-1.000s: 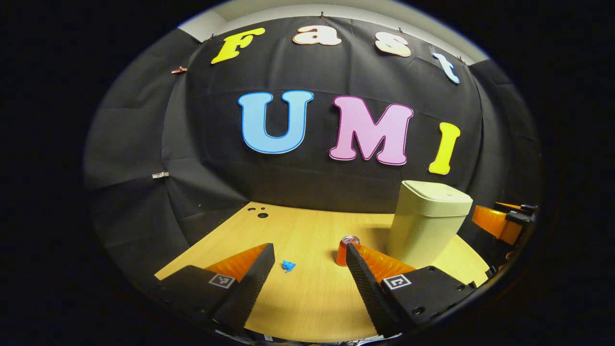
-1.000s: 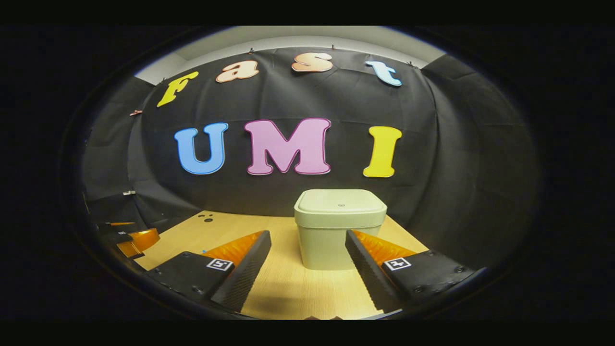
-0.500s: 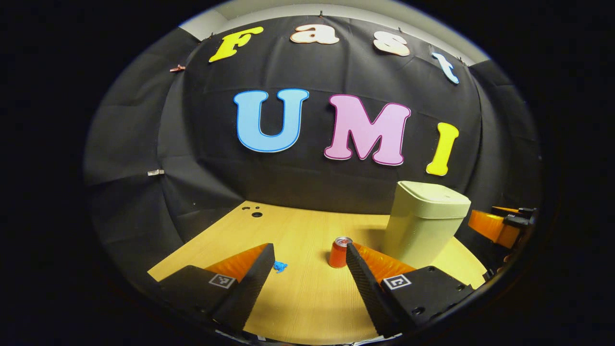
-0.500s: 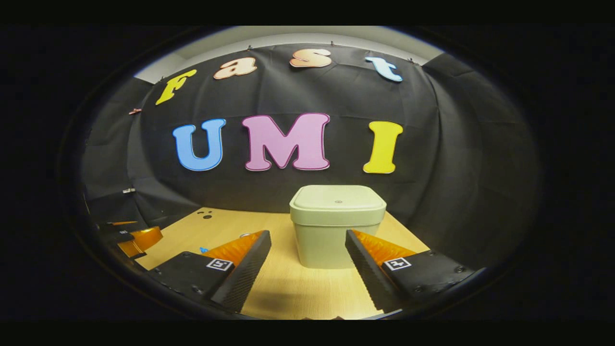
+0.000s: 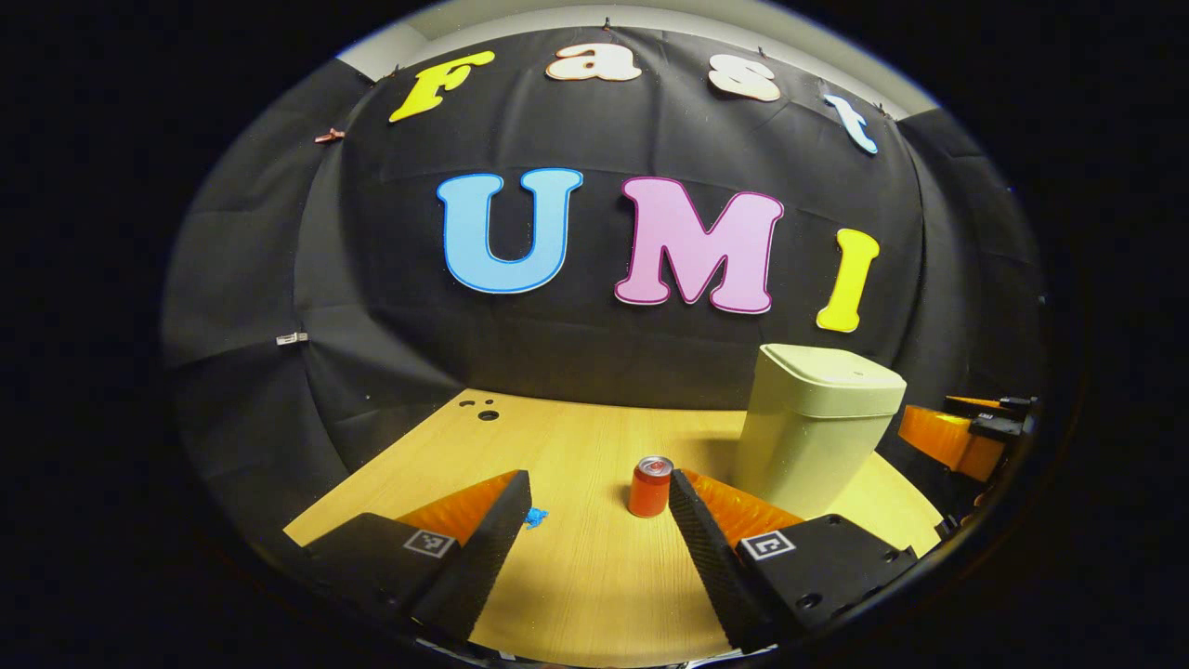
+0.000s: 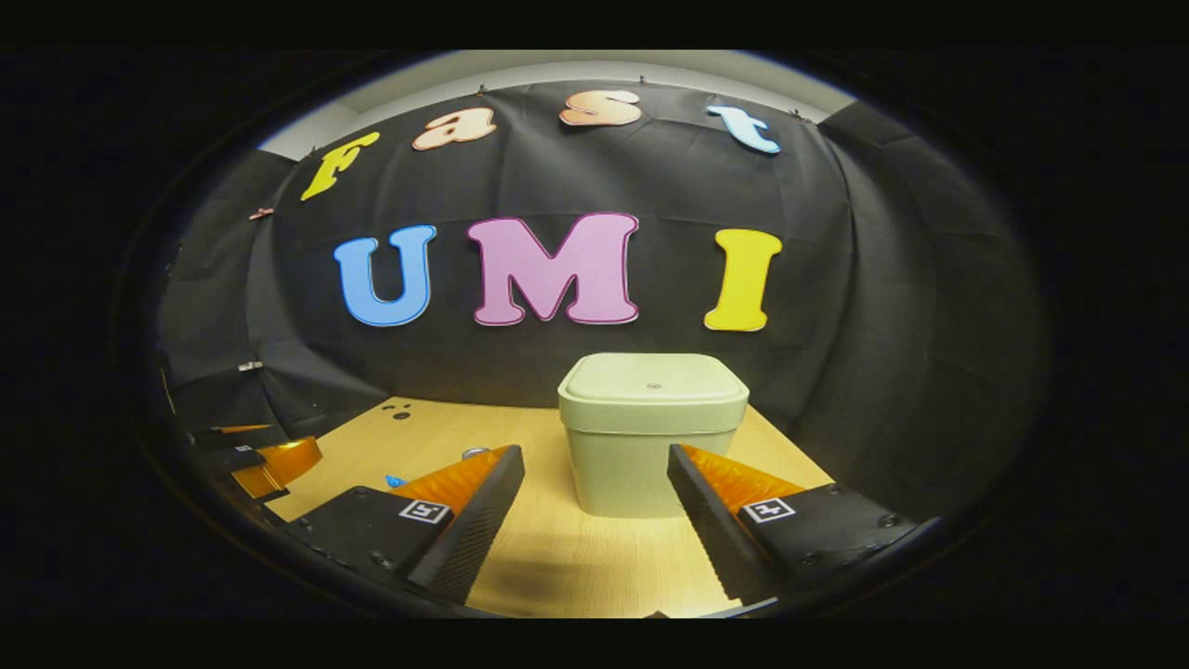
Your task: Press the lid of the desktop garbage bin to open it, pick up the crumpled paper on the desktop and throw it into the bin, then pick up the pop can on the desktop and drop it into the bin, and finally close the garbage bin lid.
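While both jaws gape, the can stands beside the lidded bin.

Both views face the booth wall, sharing the bin.

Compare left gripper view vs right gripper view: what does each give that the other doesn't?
Left gripper view: the pop can's whole upright body, standing apart from the bin, plus the right gripper at the right edge.
Right gripper view: the shut lid seen head-on, plus the left gripper at the left edge; here the can is just a top peeking over a finger.
Both: bin, blue crumpled paper, table, each gripper's own fingers apart.
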A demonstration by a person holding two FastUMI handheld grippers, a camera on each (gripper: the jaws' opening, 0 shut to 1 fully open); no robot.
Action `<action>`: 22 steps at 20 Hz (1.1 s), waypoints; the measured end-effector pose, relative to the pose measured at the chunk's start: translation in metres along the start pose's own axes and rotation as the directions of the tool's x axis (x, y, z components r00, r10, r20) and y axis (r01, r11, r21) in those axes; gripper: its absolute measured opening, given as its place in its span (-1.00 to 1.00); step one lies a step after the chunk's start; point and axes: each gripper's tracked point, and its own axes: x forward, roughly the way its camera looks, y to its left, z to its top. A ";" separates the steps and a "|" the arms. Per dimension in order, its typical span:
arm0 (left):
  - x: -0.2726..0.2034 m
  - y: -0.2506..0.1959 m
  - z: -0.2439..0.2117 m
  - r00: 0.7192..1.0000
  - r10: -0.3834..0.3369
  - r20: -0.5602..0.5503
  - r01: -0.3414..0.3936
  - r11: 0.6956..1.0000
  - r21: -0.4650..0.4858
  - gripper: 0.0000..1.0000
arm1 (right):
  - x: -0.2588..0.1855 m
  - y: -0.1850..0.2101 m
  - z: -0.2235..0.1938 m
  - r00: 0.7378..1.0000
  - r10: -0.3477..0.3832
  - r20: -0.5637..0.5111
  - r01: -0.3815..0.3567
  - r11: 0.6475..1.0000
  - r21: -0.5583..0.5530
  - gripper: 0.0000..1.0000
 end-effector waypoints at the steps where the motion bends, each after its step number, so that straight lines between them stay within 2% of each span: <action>1: 0.001 0.000 0.000 1.000 0.001 -0.004 -0.001 1.000 0.001 0.91 | 0.000 0.001 0.000 1.000 0.003 -0.004 -0.003 1.000 0.000 0.95; 2: 0.001 0.000 -0.003 1.000 0.000 -0.007 0.000 1.000 0.003 0.91 | 0.002 0.002 0.000 1.000 0.009 -0.007 -0.009 1.000 -0.002 0.94; 3: 0.001 -0.001 -0.004 1.000 0.000 -0.009 0.000 1.000 0.008 0.92 | 0.002 0.003 0.001 1.000 0.013 -0.005 -0.013 1.000 -0.001 0.75; 4: 0.001 -0.001 -0.004 1.000 0.000 -0.012 0.000 1.000 0.011 0.91 | 0.002 0.003 0.004 1.000 0.013 0.002 -0.013 1.000 0.001 0.63; 8: 0.002 -0.005 -0.010 0.999 -0.010 -0.032 0.010 1.000 0.013 0.91 | 0.009 0.009 0.016 0.999 0.020 0.026 -0.020 1.000 -0.001 0.49; 9: 0.003 -0.005 -0.010 0.999 -0.007 -0.033 0.008 1.000 0.017 0.92 | 0.011 0.008 0.017 0.999 0.019 0.029 -0.019 1.000 -0.002 0.23; 12: 0.003 -0.002 -0.003 1.000 0.013 -0.010 -0.013 0.999 0.033 0.91 | 0.017 0.011 0.014 0.999 0.034 0.010 -0.034 0.999 -0.004 -0.02; 13: 0.004 -0.002 -0.002 1.000 0.014 -0.009 -0.014 0.999 0.034 0.92 | 0.021 0.007 0.013 1.000 0.022 0.000 -0.022 1.000 -0.011 0.05; 15: 0.006 -0.001 -0.005 1.000 0.018 -0.017 -0.017 0.999 0.029 0.92 | 0.023 0.001 0.009 1.000 0.001 -0.018 -0.001 1.000 -0.014 -0.58; 18: 0.008 0.003 -0.006 0.999 0.031 -0.023 -0.030 0.999 0.018 0.92 | 0.030 -0.003 0.005 0.999 -0.001 -0.034 0.001 1.000 0.012 -0.51; 20: 0.011 0.004 -0.009 0.999 0.039 -0.036 -0.039 0.999 0.011 0.91 | 0.034 -0.004 0.002 0.999 -0.009 -0.052 0.010 1.000 0.021 -0.60; 21: 0.011 0.004 -0.009 0.998 0.040 -0.041 -0.040 0.999 0.003 0.92 | 0.036 -0.003 0.002 0.998 -0.003 -0.057 0.004 1.000 0.020 -0.88; 22: 0.013 0.005 -0.012 0.998 0.043 -0.045 -0.043 0.999 -0.002 0.92 | 0.037 -0.001 0.002 0.998 0.011 -0.054 -0.010 1.000 0.014 -0.82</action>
